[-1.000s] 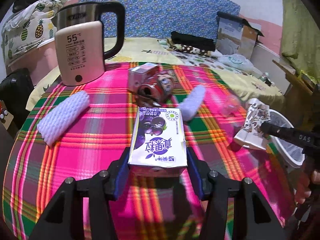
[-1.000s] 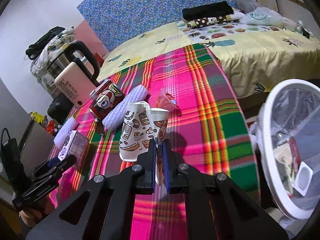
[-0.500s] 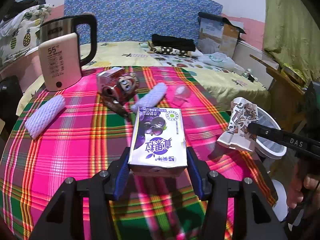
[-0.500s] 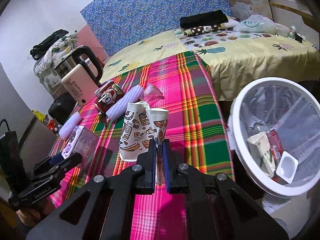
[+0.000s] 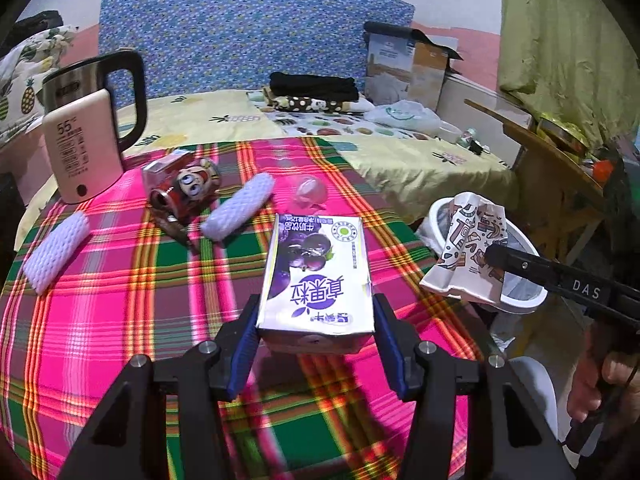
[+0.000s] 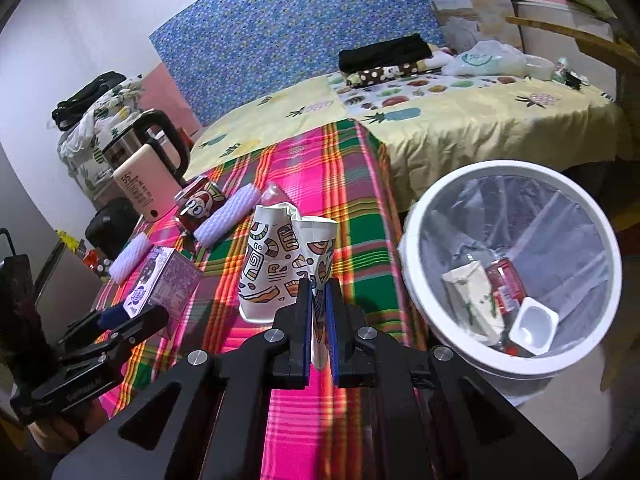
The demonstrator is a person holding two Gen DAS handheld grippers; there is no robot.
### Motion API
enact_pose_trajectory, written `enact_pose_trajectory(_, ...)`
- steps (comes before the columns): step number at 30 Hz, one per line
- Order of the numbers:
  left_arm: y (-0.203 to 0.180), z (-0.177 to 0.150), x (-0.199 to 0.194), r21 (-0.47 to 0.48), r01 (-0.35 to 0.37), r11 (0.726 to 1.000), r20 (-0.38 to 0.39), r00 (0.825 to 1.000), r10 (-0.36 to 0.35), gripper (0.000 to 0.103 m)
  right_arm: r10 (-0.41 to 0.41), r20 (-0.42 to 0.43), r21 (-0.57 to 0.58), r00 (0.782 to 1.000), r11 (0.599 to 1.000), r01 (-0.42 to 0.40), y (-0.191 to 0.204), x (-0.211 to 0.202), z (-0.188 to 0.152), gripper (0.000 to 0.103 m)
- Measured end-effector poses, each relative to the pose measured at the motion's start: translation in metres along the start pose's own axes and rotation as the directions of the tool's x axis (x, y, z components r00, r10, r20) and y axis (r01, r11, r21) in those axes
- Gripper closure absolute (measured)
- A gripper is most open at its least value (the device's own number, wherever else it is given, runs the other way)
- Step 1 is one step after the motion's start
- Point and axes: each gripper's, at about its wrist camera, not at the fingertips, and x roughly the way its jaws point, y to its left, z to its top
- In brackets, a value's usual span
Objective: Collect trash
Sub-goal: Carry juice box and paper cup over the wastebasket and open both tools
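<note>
My left gripper [image 5: 316, 320] is shut on a purple and white drink carton [image 5: 318, 272], held above the plaid tablecloth [image 5: 120, 300]; the same carton [image 6: 162, 282] shows at the left of the right wrist view. My right gripper [image 6: 319, 292] is shut on the rim of a crushed patterned paper cup [image 6: 286, 268], carried near the table's right edge beside the white bin [image 6: 512, 360]. From the left wrist view that cup [image 5: 466, 252] hangs in front of the bin [image 5: 436, 216]. The bin has a clear liner and holds several pieces of trash.
On the cloth lie a red cartoon can [image 5: 184, 192], a small box behind it, two white foam sleeves [image 5: 240, 210] [image 5: 56, 252] and a clear plastic cup [image 5: 308, 192]. An electric kettle [image 5: 84, 136] stands at the back left. A bed and a wooden stand lie beyond.
Both grippers have moved right with their loads. The bin has come much closer in the right wrist view, and the kettle and can have slid left in the left wrist view.
</note>
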Motion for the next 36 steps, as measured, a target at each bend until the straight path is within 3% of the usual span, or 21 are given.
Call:
enact_pose_trajectory(14, -0.054, 0.016, 0.020, 0.092, 0.075, 0.993, -0.007, 0.997, -0.074, 0.047, -0.089, 0.050, 0.072, 0.995, 0.994, 0.085, -0.043, -0.027, -0.003, 0.097)
enact_pose_trajectory(28, -0.112, 0.032, 0.040, 0.172, 0.170, 0.970, -0.022, 0.985, -0.169, 0.047, -0.212, 0.103, 0.189, 0.972, 0.963, 0.191, -0.095, -0.059, -0.005, 0.097)
enact_pose_trajectory(36, -0.137, 0.034, 0.052, 0.205, 0.210, 0.956, -0.048, 0.978, -0.204, 0.047, -0.229, 0.091, 0.221, 0.969, 0.954, 0.205, -0.108, -0.058, -0.010, 0.097)
